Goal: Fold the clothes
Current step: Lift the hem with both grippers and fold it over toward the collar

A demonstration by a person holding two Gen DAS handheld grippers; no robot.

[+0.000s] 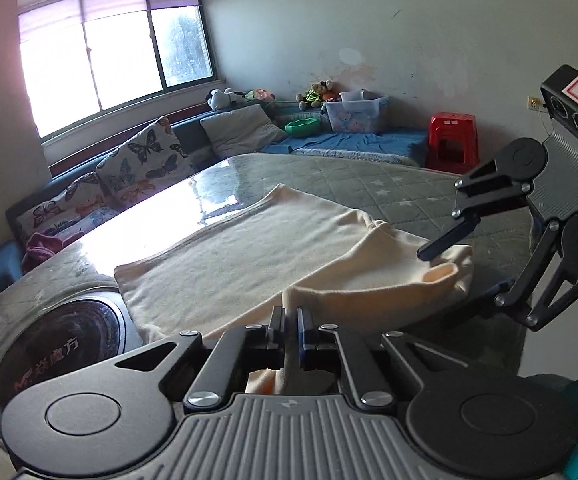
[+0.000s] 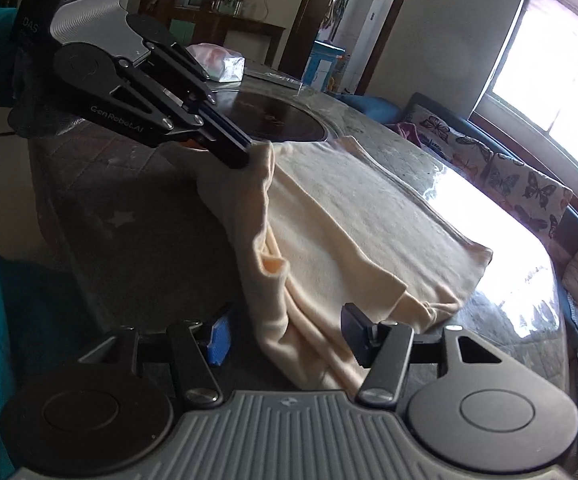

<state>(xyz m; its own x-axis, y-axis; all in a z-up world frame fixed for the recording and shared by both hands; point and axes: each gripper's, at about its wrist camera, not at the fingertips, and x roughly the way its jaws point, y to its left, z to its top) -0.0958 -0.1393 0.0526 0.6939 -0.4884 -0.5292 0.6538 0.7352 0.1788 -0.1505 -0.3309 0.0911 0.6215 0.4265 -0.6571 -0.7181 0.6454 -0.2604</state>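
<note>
Butterfly cushions (image 1: 141,160), red stool (image 1: 453,140), plastic bin (image 1: 355,114), round hotplate (image 2: 281,118)

A cream garment (image 1: 249,256) is spread on the glass-topped bench (image 1: 389,192), just beside its inset round cooktop (image 1: 61,344).

The left gripper (image 1: 289,334) pinches a bunched fold of the cream knitted garment (image 1: 249,256), its jaws closed tight on the fabric. The garment lies spread across the glass-topped table with a grey-green starred cover (image 1: 369,184). At right, the right gripper (image 1: 465,268) stands with jaws parted around the garment's edge. A round black hob (image 1: 61,344) sits left.
</note>
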